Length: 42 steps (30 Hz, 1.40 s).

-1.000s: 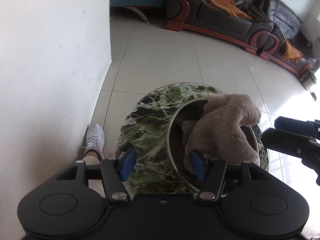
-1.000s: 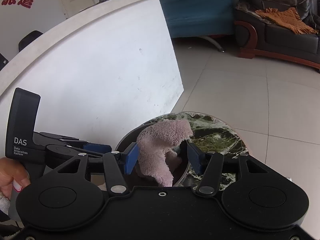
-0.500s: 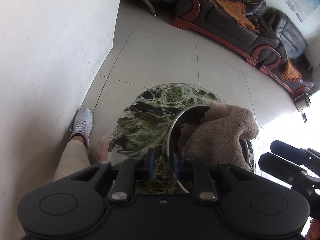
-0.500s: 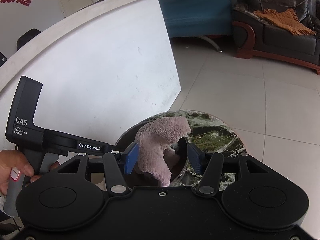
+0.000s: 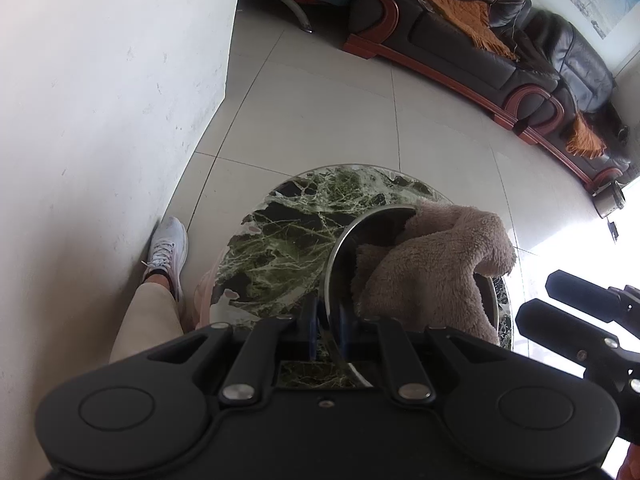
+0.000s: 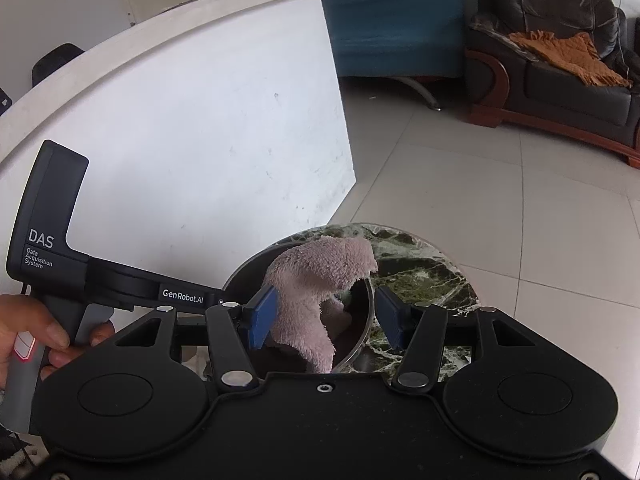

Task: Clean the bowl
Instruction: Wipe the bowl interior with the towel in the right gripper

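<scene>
A steel bowl [image 5: 340, 248] stands on a small round green marble table [image 5: 280, 240]. A pinkish-brown fluffy cloth [image 5: 432, 272] is heaped in it and rises above the rim. My left gripper [image 5: 328, 328] has its jaws closing tight on the bowl's near rim, one blue pad inside and one outside. In the right wrist view the cloth [image 6: 312, 280] stands between the pads of my right gripper [image 6: 324, 316], which is open. Its left pad lies against the cloth and its right pad is clear of it, above the bowl [image 6: 358, 344]. Seen from the left wrist, the right gripper [image 5: 536, 298] sits right of the cloth.
A curved white counter wall [image 6: 200, 140] stands close on the left. A person's leg and white shoe [image 5: 168, 248] are beside the table. A hand [image 6: 24, 332] holds the left gripper's handle. A dark leather sofa [image 5: 480, 40] and a blue bench [image 6: 392, 20] stand across the tiled floor.
My left gripper's jaws went from wide open to shut on the bowl's near rim. The right gripper and the cloth have stayed put.
</scene>
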### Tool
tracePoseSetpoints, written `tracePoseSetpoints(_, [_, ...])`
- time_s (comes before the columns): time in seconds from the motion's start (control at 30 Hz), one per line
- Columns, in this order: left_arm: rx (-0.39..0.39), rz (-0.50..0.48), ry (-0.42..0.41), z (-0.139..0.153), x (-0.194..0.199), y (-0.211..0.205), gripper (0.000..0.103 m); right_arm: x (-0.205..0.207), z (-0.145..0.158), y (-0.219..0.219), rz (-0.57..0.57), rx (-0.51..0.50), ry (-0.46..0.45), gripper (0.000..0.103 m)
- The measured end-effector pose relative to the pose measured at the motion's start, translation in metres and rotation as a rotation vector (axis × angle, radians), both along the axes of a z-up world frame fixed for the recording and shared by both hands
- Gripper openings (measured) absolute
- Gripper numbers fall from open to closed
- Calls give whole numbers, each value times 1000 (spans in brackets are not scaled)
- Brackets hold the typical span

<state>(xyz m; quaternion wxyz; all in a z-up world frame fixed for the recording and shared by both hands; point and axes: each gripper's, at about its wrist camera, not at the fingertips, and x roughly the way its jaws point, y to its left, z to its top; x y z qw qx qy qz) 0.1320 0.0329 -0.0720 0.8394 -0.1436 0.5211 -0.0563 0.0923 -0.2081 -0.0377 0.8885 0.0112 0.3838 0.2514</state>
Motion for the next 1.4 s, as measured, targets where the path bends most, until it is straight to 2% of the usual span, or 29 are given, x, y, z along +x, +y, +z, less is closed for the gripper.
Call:
tracePoseSetpoints(0.3, [-5, 6, 8, -4, 0, -2, 11, 0, 0, 6, 8, -43, -26, 53])
tracePoseSetpoints(0.33, [-3, 5, 8, -4, 0, -2, 12, -1, 2, 7, 8, -52, -42, 53])
tracePoseSetpoints(0.4, [2, 2, 8, -4, 0, -3, 12, -8, 10, 7, 9, -59, -139, 55])
tracePoseSetpoints(0.43, [3, 3, 9, -4, 0, -3, 12, -11, 13, 7, 3, -56, -193, 63])
tracePoseSetpoints(0.47, [3, 2, 10, -4, 1, -3, 12, -14, 16, 7, -4, -57, -245, 79])
tracePoseSetpoints(0.53, [2, 2, 10, -4, 1, -3, 12, -19, 18, 8, -22, -67, -320, 96])
tracePoseSetpoints(0.63, [3, -1, 10, -4, 1, -3, 12, -21, 20, 8, -29, -70, -384, 103])
tracePoseSetpoints(0.83, [5, -10, 8, -4, 0, -3, 12, -15, 24, 6, -70, -84, -406, 103])
tracePoseSetpoints(0.97, [7, -25, 11, -4, 0, -3, 13, -13, 28, -6, -37, -32, -424, 102])
tracePoseSetpoints(1.07, [10, -32, 11, -3, -1, -4, 14, -5, 27, -4, 19, -82, -382, 86])
tracePoseSetpoints(1.2, [13, -39, 10, -3, 0, -5, 14, 9, 23, 3, 101, -129, -317, 76])
tracePoseSetpoints(1.27, [14, -41, 10, -3, 0, -5, 14, 14, 19, 10, 157, -148, -283, 61])
tracePoseSetpoints(1.33, [15, -43, 10, -3, 0, -5, 14, 19, 14, 18, 217, -172, -251, 55])
tracePoseSetpoints(1.4, [16, -47, 9, -3, 0, -5, 14, 23, 6, 28, 278, -207, -237, 54])
